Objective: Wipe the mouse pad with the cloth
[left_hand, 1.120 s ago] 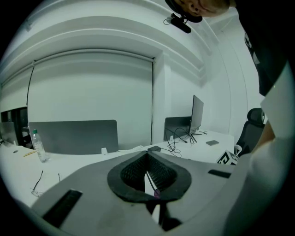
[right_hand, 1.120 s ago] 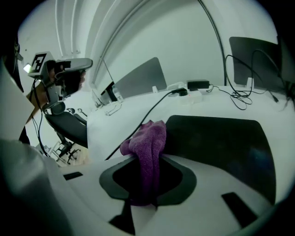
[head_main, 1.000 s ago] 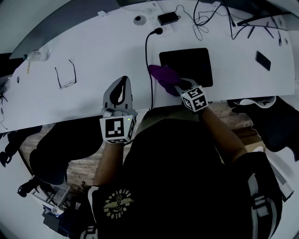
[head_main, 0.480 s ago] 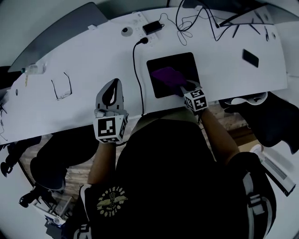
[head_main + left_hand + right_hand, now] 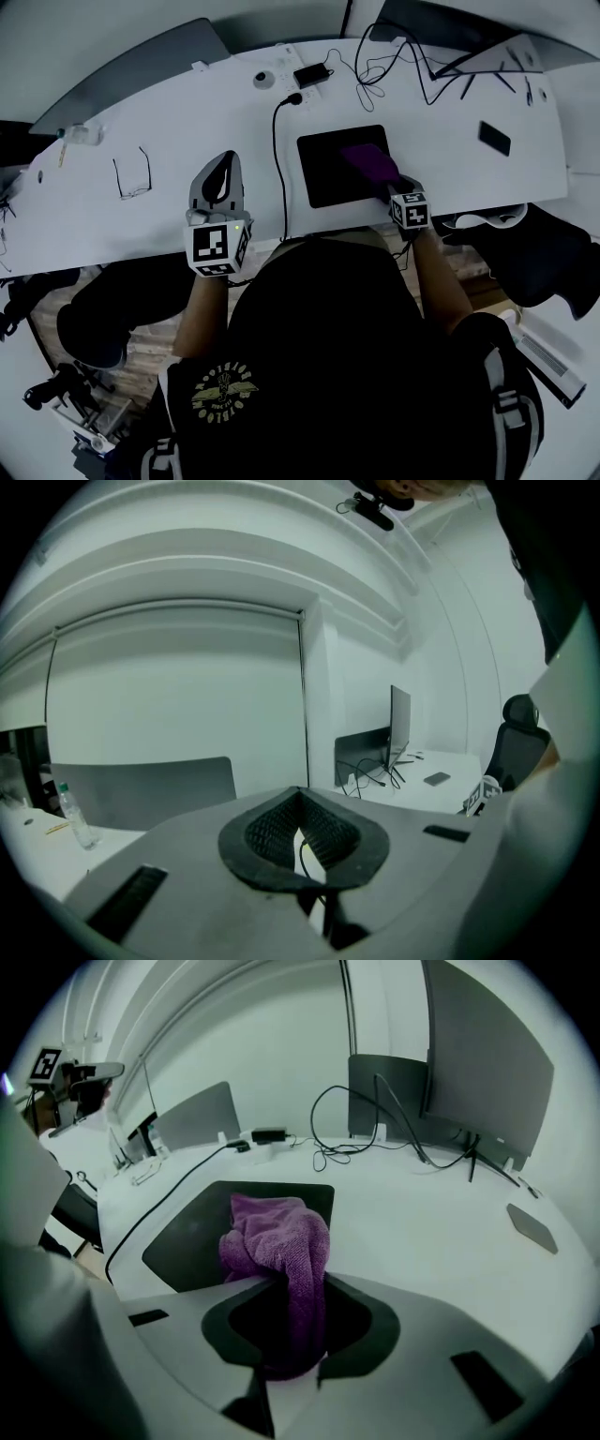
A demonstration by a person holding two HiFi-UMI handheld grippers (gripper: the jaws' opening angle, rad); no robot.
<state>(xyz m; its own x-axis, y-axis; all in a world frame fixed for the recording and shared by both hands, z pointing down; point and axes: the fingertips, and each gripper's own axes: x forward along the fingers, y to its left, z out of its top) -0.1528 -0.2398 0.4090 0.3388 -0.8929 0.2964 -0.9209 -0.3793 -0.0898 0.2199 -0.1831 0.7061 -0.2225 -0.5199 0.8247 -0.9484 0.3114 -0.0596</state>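
Observation:
A black mouse pad (image 5: 330,170) lies on the white desk (image 5: 169,131), in front of me. A purple cloth (image 5: 369,163) rests on the pad's right part; the right gripper view shows the cloth (image 5: 277,1237) bunched on the mouse pad (image 5: 192,1237). My right gripper (image 5: 395,187) is shut on the cloth at the pad's near right corner. My left gripper (image 5: 215,184) rests on the desk to the left of the pad, jaws closed with nothing between them (image 5: 300,841).
A black cable (image 5: 277,159) runs from a power adapter (image 5: 311,75) down past the pad's left edge. Glasses (image 5: 130,173) lie at the left, a phone (image 5: 494,138) at the right. Tangled cables (image 5: 394,61) and monitor stands sit at the back.
My right gripper has dragged the purple cloth rightwards, from off the pad's left edge, across the pad to its right part. The left gripper has stayed in place on the desk.

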